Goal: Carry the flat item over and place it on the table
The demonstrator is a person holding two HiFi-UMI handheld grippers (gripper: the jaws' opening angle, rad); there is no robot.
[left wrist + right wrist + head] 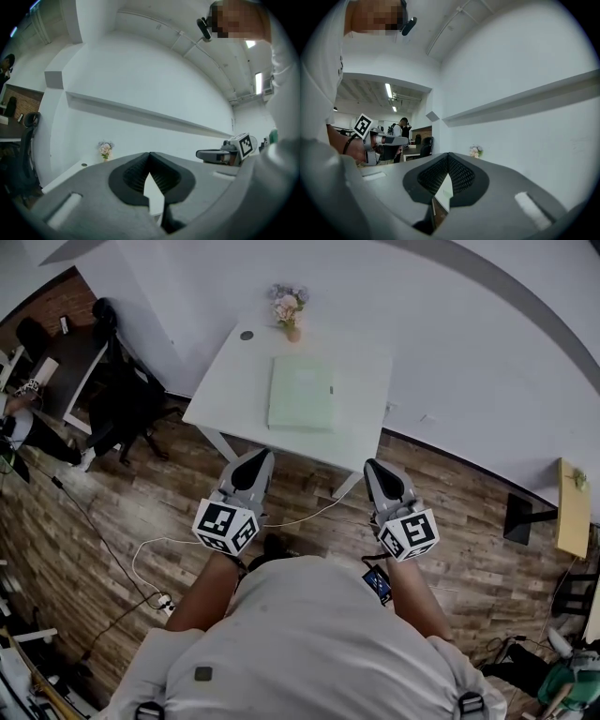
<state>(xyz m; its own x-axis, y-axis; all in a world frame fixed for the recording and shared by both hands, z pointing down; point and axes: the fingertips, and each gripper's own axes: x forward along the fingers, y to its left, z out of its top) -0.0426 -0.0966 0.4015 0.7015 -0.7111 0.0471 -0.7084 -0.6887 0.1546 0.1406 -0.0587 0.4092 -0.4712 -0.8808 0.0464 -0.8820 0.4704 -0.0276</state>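
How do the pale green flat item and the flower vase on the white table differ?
The flat item lies flat; the flower vase stands upright. The flat item covers a broad square patch near the middle of the white table; the flower vase has a small footprint at the far edge. The flat item is plain pale green; the flower vase carries pink and purplish blooms. Both rest on that table, apart from each other.

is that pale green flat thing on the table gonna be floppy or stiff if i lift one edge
Probably fairly stiff: the pale green flat item lies flat on the white table with straight edges and square corners. Likely light, being so thin. Its low edge may be hard to get jaws under.
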